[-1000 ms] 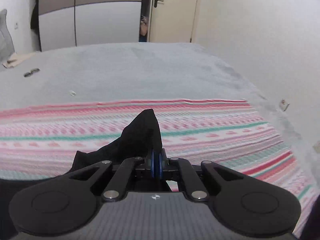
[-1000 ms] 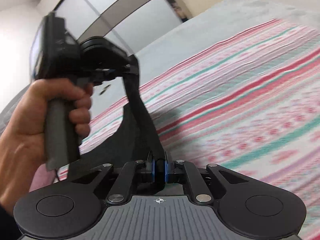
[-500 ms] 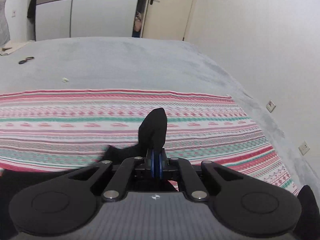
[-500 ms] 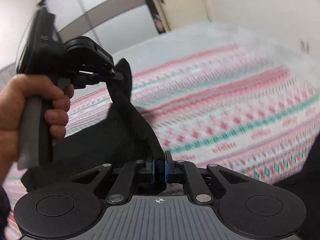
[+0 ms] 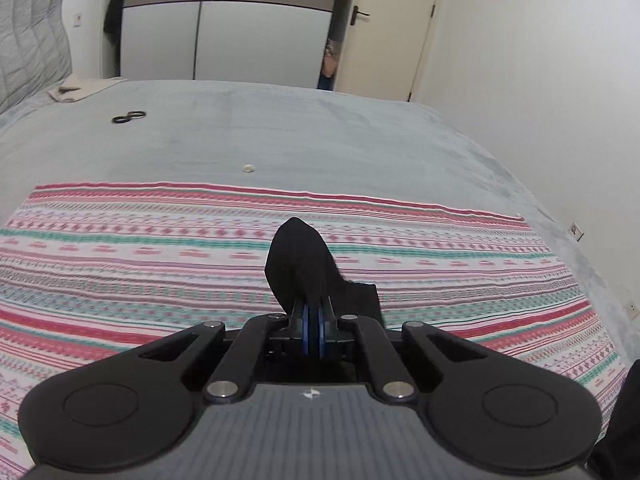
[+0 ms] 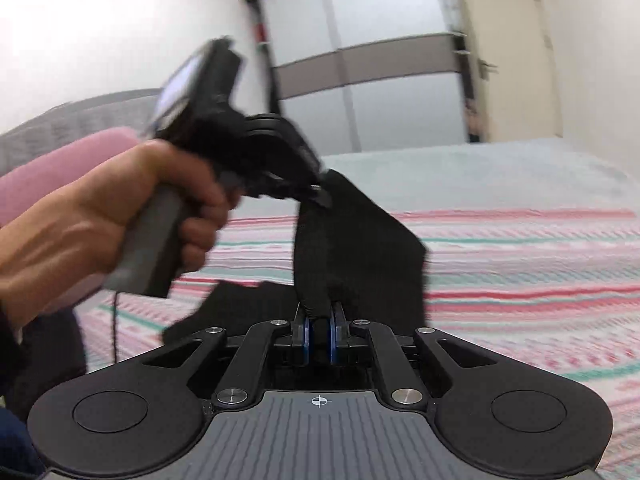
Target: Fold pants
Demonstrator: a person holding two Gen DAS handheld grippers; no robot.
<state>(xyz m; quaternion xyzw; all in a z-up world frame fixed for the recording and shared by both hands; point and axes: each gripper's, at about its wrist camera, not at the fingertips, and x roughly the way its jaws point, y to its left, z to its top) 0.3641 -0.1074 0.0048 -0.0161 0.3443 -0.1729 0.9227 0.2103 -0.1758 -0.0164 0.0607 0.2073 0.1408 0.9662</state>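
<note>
The black pants [image 6: 360,248] hang in the air above the striped blanket [image 6: 540,280], stretched between both grippers. My right gripper [image 6: 319,322] is shut on a fold of the fabric at the bottom middle of the right wrist view. There too, up and to the left, a hand holds my left gripper [image 6: 320,192], shut on another edge of the pants. In the left wrist view my left gripper [image 5: 313,312] pinches a tongue of the black pants [image 5: 300,268] that sticks up over the striped blanket [image 5: 160,264]. The rest of the garment hangs below, mostly hidden.
The striped blanket lies on a grey bed cover [image 5: 280,132]. Black rings [image 5: 129,117] and a small pale scrap [image 5: 249,168] lie on the cover. A grey headboard cushion [image 5: 32,36] stands at left, a wardrobe [image 5: 228,20] and door [image 5: 384,32] behind, a white wall [image 5: 540,80] at right.
Both grippers have swung sideways across the bed with the pants still held. The right gripper has rolled back toward level. The left gripper now stands closer above the right one.
</note>
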